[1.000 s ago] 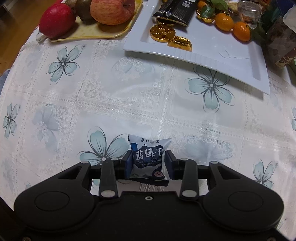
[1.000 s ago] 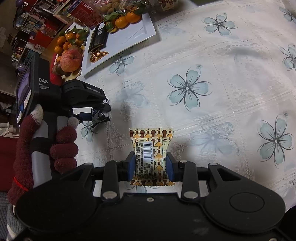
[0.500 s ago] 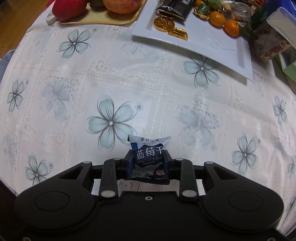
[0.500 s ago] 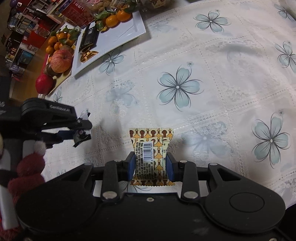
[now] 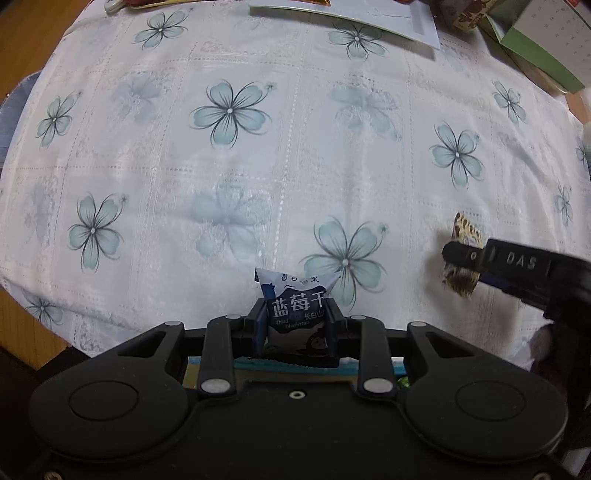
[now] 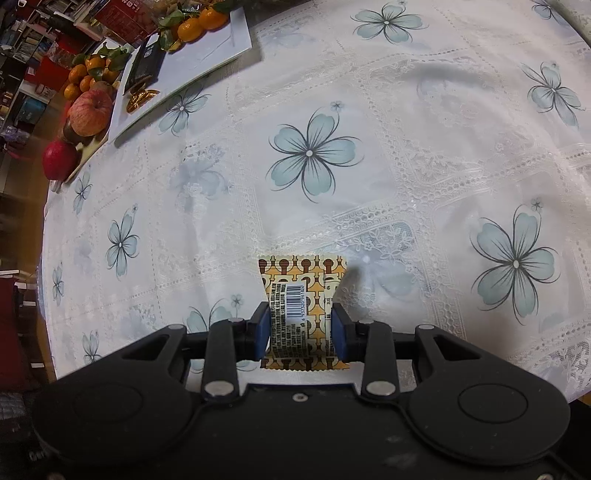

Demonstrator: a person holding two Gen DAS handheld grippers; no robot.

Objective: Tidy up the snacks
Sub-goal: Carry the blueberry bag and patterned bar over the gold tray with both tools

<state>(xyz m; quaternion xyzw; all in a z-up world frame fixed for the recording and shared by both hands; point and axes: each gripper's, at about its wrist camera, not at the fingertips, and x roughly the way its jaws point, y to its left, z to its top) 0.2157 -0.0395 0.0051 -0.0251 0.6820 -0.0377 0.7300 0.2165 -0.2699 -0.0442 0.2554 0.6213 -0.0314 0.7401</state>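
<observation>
My left claw (image 5: 295,325) grips a blue-and-white dried blueberry packet (image 5: 295,308) above the flowered worktop (image 5: 258,177). My right claw (image 6: 300,328) pinches a yellow-brown patterned snack packet (image 6: 301,306), barcode side up, over the same cloth. From the left view that packet (image 5: 466,236) seems to hang just clear of the worktop. A white tray (image 6: 207,48) with oranges (image 6: 201,24) sits at the far edge.

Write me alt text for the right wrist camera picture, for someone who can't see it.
The right gripper holds a yellow patterned snack packet, barcode side up, between its jaws above a white floral tablecloth. At the far left, a white tray carries tangerines and a dark packet, beside apples on another tray.
</observation>
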